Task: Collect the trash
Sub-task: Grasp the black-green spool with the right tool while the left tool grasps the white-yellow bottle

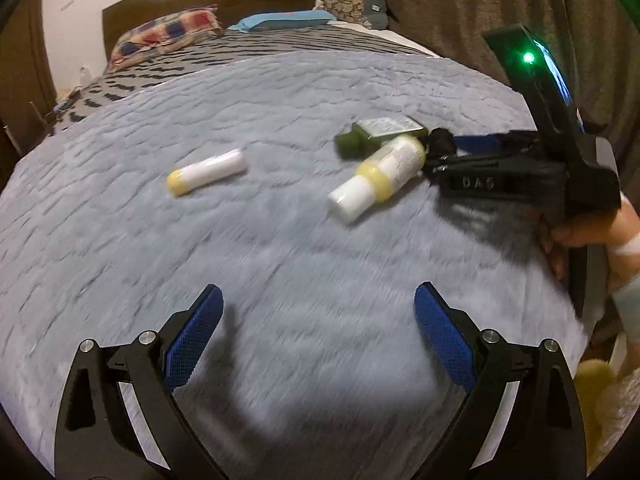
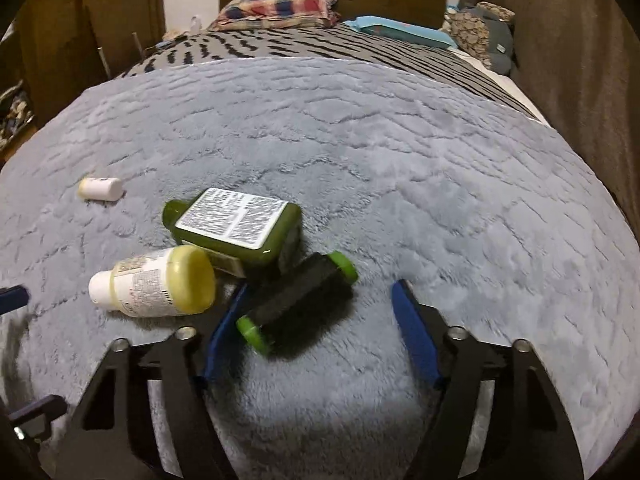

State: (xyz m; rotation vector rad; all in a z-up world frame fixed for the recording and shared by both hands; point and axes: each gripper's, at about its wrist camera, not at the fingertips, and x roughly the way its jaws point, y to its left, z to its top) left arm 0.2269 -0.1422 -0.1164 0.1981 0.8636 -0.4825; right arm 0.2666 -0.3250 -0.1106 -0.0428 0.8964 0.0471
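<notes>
Lying nearest the right tool (image 2: 316,316), a black roller (image 2: 298,300) with green end caps is sitting between its blue pads, touching the left pad but clear of the right one, so the jaws are standing apart, pinching nothing. Just beyond, a yellow bottle (image 2: 160,282) with a white cap is leaning against a green bottle (image 2: 236,224). Well apart to the left, a small white tube (image 1: 208,171) is resting on the grey blanket (image 1: 280,248). Spread wide, the left tool (image 1: 318,336) is hovering empty over the bed.

Both grippers' jaws apart
</notes>
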